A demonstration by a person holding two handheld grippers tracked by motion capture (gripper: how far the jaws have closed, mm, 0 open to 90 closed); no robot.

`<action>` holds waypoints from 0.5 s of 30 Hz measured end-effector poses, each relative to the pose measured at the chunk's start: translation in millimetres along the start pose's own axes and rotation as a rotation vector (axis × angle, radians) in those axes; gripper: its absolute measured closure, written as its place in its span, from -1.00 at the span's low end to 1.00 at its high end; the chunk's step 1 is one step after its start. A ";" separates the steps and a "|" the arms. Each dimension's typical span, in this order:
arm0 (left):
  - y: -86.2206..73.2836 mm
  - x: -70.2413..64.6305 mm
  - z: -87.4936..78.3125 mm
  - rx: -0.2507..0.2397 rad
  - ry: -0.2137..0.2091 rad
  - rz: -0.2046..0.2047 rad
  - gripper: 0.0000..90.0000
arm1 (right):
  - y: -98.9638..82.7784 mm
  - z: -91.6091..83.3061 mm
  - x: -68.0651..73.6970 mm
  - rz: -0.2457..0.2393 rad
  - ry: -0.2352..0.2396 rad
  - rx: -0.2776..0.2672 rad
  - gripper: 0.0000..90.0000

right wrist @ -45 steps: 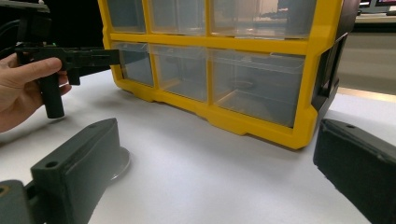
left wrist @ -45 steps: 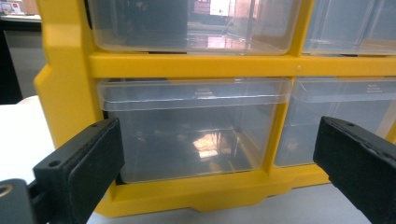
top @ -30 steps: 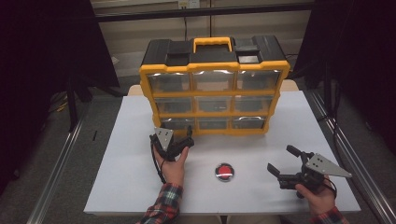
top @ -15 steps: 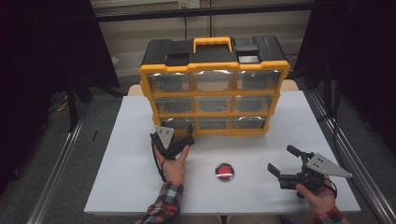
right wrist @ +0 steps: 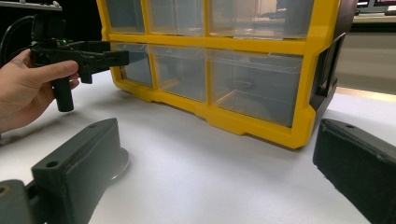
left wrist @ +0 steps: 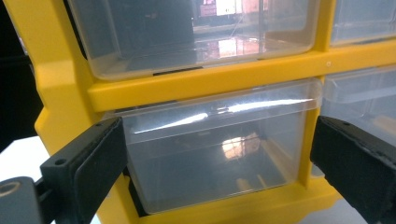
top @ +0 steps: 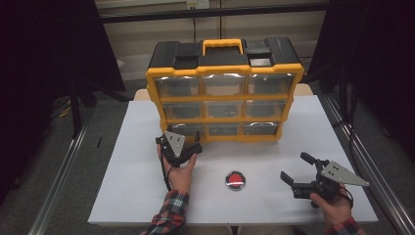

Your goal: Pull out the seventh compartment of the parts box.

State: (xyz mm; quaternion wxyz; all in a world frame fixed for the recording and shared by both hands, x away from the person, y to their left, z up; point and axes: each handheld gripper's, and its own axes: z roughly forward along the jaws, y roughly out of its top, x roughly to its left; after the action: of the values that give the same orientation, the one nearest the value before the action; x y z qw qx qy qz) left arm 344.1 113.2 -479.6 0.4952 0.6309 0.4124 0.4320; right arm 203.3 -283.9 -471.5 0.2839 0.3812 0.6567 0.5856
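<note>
From above, on the white bench (top: 147, 161), the left gripper (top: 180, 142) sits with jaws spread wide at the bottom-left clear plastic drawer (top: 185, 129) of the yellow-and-black drawer cabinet (top: 225, 88); the right gripper (top: 299, 171), also wide, rests apart beside a small red round disc (top: 236, 179). Along the left gripper's view, the clear drawer (left wrist: 210, 149) lies between its jaws, untouched. Along the right gripper's view, its jaws gape toward the cabinet (right wrist: 224, 116).

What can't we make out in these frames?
- Bottom-left drawer contents: left gripper view, glare on the clear front.
- Left gripper contact with that drawer: high view, too small and hidden under its grey plate; left gripper view shows the jaws open on either side.
- Red disc: high view, too small to identify; right gripper view, mostly behind the right gripper.
</note>
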 end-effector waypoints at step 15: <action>6.2 -5.4 -3.2 -0.035 0.013 0.271 -0.85 | 0.4 0.0 0.5 0.000 -0.003 -0.004 -0.98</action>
State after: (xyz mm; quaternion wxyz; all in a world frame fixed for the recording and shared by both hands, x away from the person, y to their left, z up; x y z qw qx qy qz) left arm 340.1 107.9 -473.7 0.4405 0.6693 0.3187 0.5064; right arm 203.1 -283.5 -471.0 0.2857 0.3818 0.6550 0.5862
